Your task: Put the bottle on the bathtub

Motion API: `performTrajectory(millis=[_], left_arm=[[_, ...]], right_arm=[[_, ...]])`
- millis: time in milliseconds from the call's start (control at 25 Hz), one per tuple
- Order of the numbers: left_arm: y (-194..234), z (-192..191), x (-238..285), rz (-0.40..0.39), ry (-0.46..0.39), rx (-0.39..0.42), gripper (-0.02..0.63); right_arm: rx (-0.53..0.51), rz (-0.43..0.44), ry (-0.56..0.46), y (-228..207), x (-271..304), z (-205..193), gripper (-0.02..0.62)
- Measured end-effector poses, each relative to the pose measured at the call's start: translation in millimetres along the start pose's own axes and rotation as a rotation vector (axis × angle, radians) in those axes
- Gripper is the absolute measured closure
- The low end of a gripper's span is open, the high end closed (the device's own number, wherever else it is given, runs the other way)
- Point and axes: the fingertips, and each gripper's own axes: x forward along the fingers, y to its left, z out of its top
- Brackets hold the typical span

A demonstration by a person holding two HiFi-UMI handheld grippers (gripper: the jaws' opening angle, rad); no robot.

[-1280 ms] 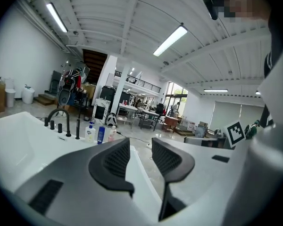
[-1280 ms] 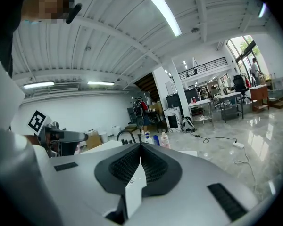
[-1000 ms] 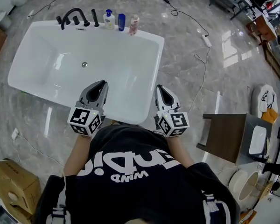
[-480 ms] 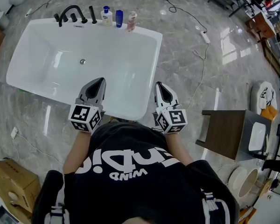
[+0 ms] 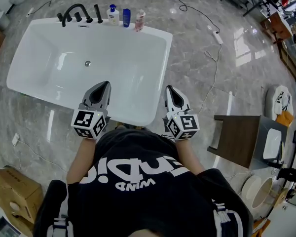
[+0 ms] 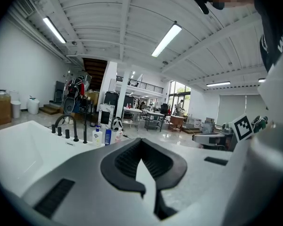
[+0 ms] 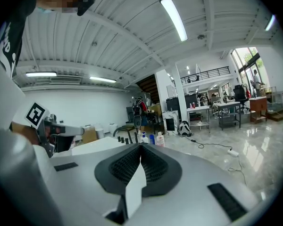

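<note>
The left claw (image 5: 105,84) is seen fully closed in the left gripper view (image 6: 141,141), its ribbed pads pressed together with nothing held between them. The right claw (image 5: 169,88) is likewise closed and empty, its tips meeting in the right gripper view (image 7: 140,145). Both are held level with each other, side by side but apart, and pointed toward the far edge of the bathtub (image 5: 158,78). The left claw is placed over the near edge of the bathtub, while the right claw is held just outside its right edge, near the near right corner.

On the far edge of the bathtub, toward the far right corner, three bottles are stood upright in a row: a white pump bottle (image 5: 113,15), a blue bottle (image 5: 127,18) and a pale pink bottle (image 5: 139,20). A black tap (image 5: 74,12) is mounted to their left on the same edge.

A cable (image 5: 213,85) and a power strip (image 5: 218,38) are laid on the grey floor (image 5: 197,63) to the right of the bathtub.
</note>
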Motion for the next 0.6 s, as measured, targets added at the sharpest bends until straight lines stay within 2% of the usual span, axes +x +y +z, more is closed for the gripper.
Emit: performTrajectory(millis=[600], left_arm=[[10.2,0.8,-5.6,0.007,0.005,0.003,0.598]], right_arm=[[-0.005,0.0,0.0,6.4,5.5,1.4,0.572]])
